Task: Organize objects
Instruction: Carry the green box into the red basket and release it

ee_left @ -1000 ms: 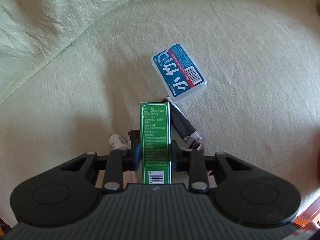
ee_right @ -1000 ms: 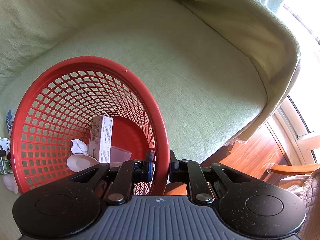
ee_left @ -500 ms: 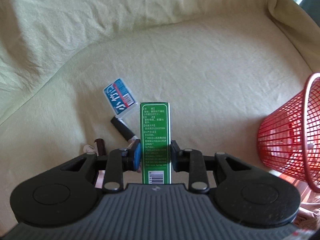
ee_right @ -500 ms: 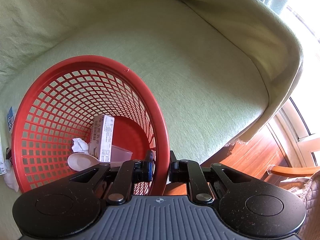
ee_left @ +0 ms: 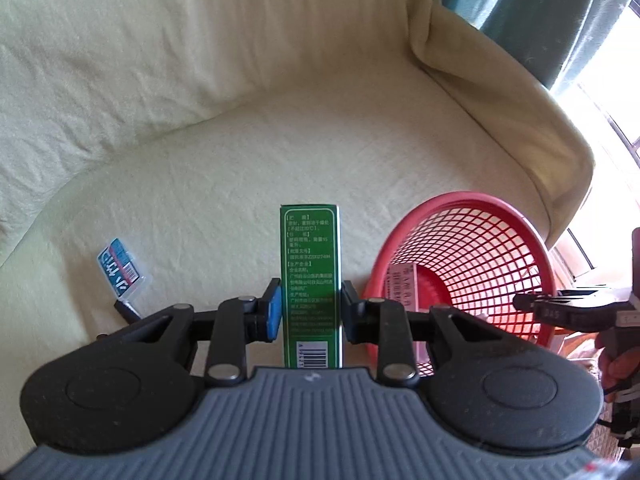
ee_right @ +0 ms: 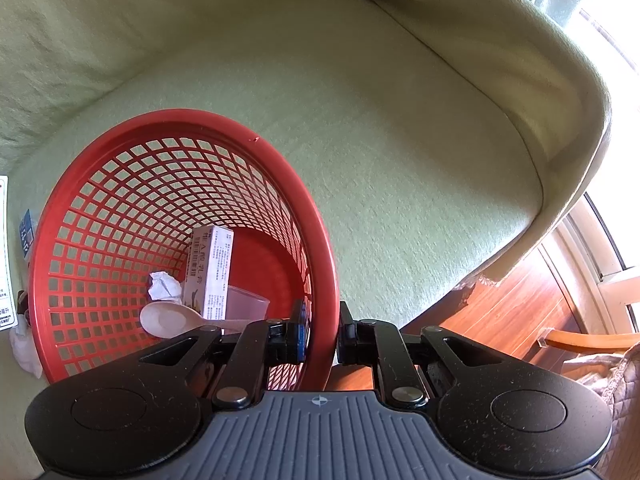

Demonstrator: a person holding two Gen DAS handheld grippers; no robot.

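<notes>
Green box in the left fingers, basket rim in the right.

The left gripper (ee_left: 310, 312) is clamped on the green box (ee_left: 310, 264), which stands upright between its fingers above the sofa (ee_left: 240, 152). To the right of those fingers sits the red basket (ee_left: 460, 208); far to their left lie a blue-labelled case (ee_left: 120, 272) and a dark stick just under it. The right gripper (ee_right: 320, 332) pinches the basket's rim, one finger inside, one outside. Left of and beyond its inner finger, the basket holds a white box (ee_right: 212, 268), a spoon (ee_right: 168, 318), a clear cup (ee_right: 246, 308) and crumpled paper (ee_right: 162, 284).
</notes>
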